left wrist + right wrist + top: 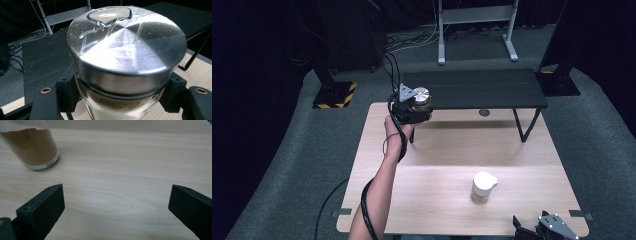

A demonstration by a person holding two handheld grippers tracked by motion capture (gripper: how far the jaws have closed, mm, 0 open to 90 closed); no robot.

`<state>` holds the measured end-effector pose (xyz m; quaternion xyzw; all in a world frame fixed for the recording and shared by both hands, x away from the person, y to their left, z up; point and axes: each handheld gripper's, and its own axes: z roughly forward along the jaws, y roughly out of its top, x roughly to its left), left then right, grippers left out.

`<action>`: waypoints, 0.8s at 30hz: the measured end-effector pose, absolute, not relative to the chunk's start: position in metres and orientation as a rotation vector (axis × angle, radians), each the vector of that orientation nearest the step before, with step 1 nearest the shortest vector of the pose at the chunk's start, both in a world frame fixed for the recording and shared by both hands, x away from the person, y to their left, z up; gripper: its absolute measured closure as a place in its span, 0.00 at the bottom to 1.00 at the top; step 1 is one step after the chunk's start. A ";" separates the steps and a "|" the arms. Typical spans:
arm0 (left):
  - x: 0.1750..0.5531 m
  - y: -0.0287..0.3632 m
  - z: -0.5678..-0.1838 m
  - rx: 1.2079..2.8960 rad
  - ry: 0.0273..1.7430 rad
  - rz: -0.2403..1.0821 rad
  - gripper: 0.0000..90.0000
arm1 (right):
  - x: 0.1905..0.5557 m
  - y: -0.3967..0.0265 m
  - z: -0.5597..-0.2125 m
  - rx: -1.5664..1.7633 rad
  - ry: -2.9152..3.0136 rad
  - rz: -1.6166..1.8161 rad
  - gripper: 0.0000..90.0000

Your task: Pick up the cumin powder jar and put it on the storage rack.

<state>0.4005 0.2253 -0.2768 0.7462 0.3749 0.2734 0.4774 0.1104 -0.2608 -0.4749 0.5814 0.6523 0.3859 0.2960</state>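
My left gripper (416, 111) is shut on a glass jar (422, 98) with a brushed metal lid (130, 47), held up at the left front corner of the black shelf (482, 87). Both pads (67, 92) press on the jar's glass body just under the lid. A second glass jar (482, 188) with a white lid and brown powder stands on the wooden table (447, 145), right of centre near the front. My right gripper (532, 231) rests open at the table's front right edge, with the powder jar (32, 145) ahead and to the left of its jaws.
The black shelf stands on thin legs (524, 130) at the back of the table. Behind it are a grey metal stand (477, 30), cables on the carpet and a yellow-striped base (334, 95) at the left.
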 end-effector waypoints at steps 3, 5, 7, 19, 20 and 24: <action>0.401 0.225 -0.275 1.826 0.912 0.669 0.34 | 0.110 -0.261 -0.475 1.547 1.735 1.025 0.00; 0.401 0.224 -0.275 1.826 0.909 0.674 0.34 | 0.111 -0.261 -0.475 1.547 1.735 1.024 0.00; 0.400 0.223 -0.274 1.823 0.909 0.678 0.34 | 0.110 -0.261 -0.475 1.548 1.734 1.025 0.00; 0.407 0.220 -0.269 1.811 0.919 0.678 0.34 | 0.111 -0.261 -0.474 1.547 1.735 1.025 0.00; 0.408 0.220 -0.268 1.811 0.918 0.677 0.34 | 0.111 -0.261 -0.474 1.547 1.734 1.026 0.00; 0.409 0.218 -0.267 1.809 0.926 0.678 0.34 | 0.111 -0.262 -0.475 1.550 1.734 1.023 0.00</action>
